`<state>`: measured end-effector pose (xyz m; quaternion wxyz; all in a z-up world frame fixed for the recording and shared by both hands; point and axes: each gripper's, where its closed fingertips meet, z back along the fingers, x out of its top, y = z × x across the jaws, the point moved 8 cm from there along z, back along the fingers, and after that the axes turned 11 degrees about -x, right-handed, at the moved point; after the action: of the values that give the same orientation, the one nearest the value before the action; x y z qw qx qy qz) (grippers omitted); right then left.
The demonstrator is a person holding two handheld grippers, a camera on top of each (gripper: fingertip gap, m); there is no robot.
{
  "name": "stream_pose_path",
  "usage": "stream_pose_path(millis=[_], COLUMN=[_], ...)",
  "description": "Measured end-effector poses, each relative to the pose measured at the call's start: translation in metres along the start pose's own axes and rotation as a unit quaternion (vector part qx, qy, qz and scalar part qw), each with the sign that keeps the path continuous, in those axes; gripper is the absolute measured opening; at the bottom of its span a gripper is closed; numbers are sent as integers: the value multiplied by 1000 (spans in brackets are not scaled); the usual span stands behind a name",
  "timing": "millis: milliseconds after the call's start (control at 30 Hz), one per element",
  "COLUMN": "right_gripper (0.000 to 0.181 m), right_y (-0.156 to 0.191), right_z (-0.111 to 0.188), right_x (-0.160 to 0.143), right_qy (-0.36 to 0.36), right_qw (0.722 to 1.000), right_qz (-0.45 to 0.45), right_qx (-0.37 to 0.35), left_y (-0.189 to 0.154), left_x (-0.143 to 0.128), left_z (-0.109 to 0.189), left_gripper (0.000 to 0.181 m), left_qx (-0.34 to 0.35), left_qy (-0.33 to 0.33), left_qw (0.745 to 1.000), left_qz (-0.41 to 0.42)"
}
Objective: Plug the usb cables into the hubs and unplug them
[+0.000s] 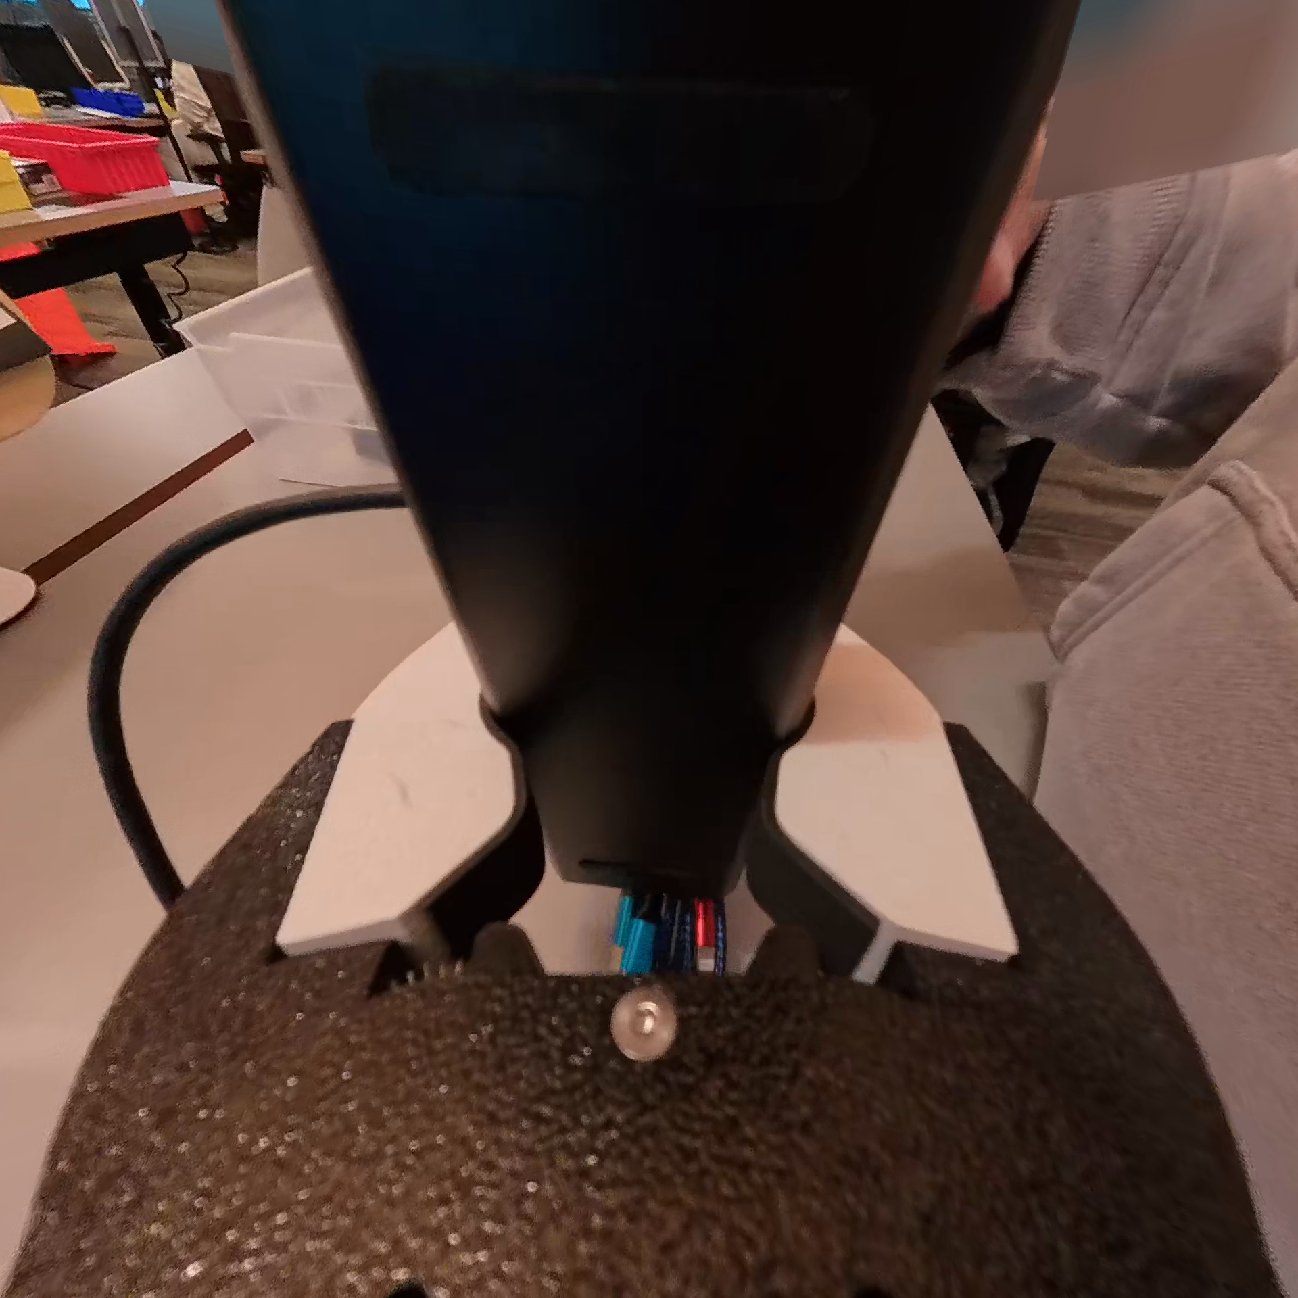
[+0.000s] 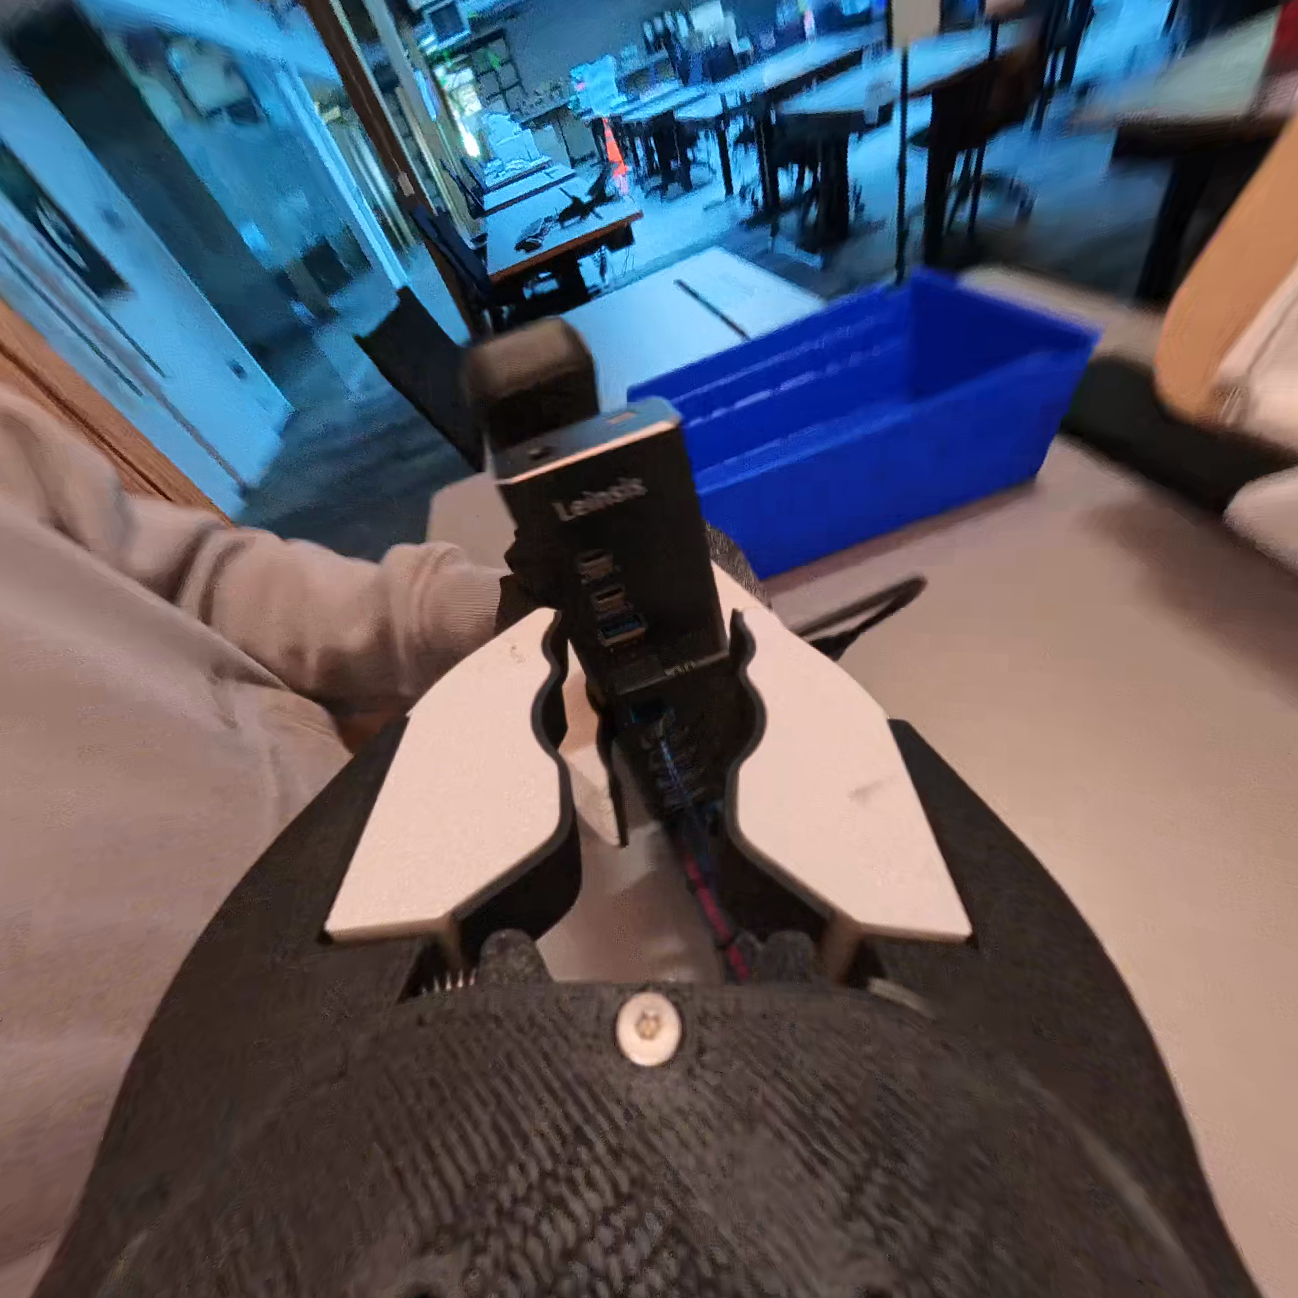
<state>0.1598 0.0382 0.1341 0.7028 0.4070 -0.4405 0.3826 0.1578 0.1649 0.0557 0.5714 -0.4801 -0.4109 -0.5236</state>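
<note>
A black USB hub (image 1: 632, 421) stands upright and fills the left wrist view. My left gripper (image 1: 646, 794) is shut on its lower end. Blue and red metal USB plugs (image 1: 667, 934) sit just under that end. In the right wrist view the hub (image 2: 632, 562) shows its face with a row of ports. A braided red and blue cable (image 2: 695, 871) runs from a plug (image 2: 660, 737) at the hub's lower end toward the camera. My right gripper (image 2: 646, 702) flanks that plug, jaws apart with a gap on each side. This view is blurred.
The hub's own black cable (image 1: 126, 667) loops over the pale table (image 1: 246, 632) on the left. A blue bin (image 2: 878, 435) stands beyond the hub, and a clear plastic box (image 1: 281, 379) at the back left. A person's grey sleeves (image 2: 246, 597) reach in.
</note>
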Motion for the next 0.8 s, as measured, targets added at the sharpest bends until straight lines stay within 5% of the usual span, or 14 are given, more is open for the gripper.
stream_pose_path(millis=[100,267,433,567,800], right_gripper=[50,36,39,41,7], right_y=[13,16,9,7,9], right_z=[-1,-7,-6,-4,-9], right_x=[-4,-12,-10,-14,-26], right_qy=[4,55,76,98,99], right_qw=[992,985,980,988,988], right_qz=[128,161,174,114,113], right_qx=[-10,5,-55,-37,-24], left_y=[-2,-3,-2,-1,-4], left_x=[1,1,0,2,9], left_z=[-1,-2,-1,4,3], left_gripper=[72,72,72,72,72], left_qx=[-6,-12,-7,-4,-18], left_qy=[-1,4,1,-22,-38], left_qw=[1000,1000,1000,1000,999], left_qz=[-4,-7,-7,-1,-5])
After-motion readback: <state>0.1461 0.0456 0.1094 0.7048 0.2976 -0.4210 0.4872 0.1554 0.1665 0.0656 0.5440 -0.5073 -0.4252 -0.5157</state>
